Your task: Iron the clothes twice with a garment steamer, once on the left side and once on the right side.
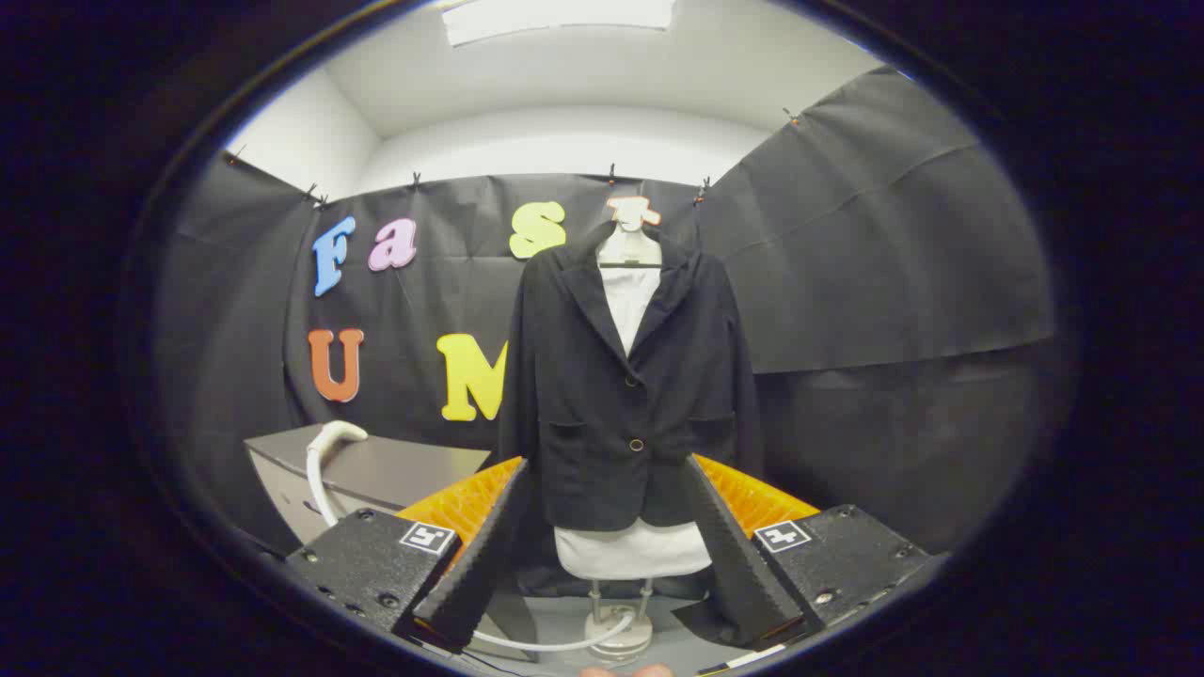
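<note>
Ahead of me, black cloth [847, 263] covers the booth's walls, pinned along its top edge by small clips [611, 173]. Above the cloth, the wall [564, 150] is plain white and curves into a white ceiling. A bright rectangular light panel [560, 17] is set in the ceiling overhead. To my left stands a grey counter [395, 465] against the cloth. The floor [555, 621] below is pale grey.
</note>
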Demonstrator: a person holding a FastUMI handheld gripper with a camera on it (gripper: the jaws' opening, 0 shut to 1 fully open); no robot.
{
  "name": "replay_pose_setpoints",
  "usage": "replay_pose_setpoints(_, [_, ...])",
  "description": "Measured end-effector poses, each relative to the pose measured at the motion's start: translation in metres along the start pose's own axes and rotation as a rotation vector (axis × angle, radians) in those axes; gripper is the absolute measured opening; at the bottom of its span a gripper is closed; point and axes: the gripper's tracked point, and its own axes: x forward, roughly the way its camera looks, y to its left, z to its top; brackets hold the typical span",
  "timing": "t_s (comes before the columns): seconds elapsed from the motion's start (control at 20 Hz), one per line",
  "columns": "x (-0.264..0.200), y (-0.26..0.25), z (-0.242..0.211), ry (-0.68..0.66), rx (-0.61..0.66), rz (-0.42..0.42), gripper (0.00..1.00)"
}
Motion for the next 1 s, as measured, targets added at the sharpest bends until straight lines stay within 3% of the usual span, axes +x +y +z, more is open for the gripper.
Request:
replay_pose_setpoints(0.6, [0.016,0.011,-0.028,0.135,0.036,0.068,1.0])
replay_pose_setpoints(0.8, [0.03,0.051,-0.023,0.154,0.046,0.119,1.0])
replay_pose_setpoints(1.0, [0.048,0.124,-0.015,0.184,0.083,0.194,1.0])
